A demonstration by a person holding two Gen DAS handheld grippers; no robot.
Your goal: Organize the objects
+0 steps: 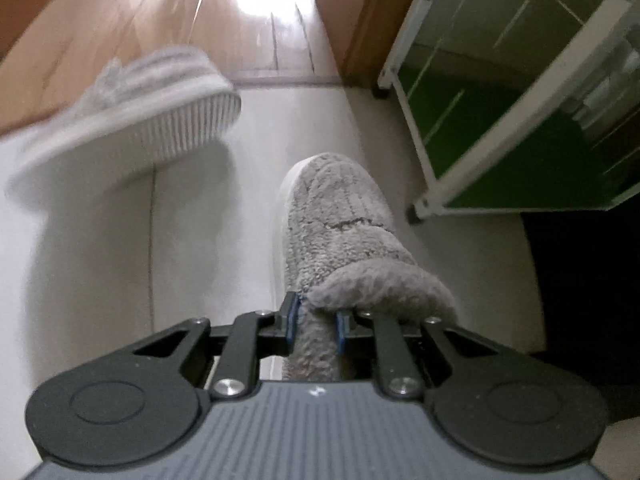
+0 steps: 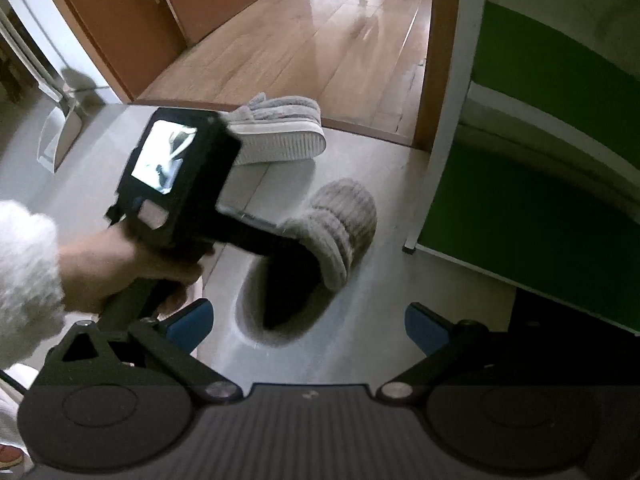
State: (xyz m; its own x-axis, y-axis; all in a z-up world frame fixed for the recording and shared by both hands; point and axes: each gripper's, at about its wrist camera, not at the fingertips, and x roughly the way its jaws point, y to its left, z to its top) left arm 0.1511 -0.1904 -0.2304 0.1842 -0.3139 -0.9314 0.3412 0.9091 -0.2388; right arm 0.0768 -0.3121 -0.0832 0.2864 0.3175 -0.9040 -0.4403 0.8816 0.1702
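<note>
Left hand-held gripper point(image 1: 314, 326) clamps the grey slipper's point(image 1: 340, 216) fuzzy collar.

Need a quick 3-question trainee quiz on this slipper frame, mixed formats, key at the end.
1. True or false: the left gripper is shut on the fuzzy collar of the grey slipper.
2. Where does the second slipper lie? A) inside the green-panelled rack B) tipped on its side near the wooden floor's edge C) between the right gripper's pads
3. Fill in: the right gripper is ____, with nothing between its blue pads.

Key: 1 true; 2 B; 3 open
</note>
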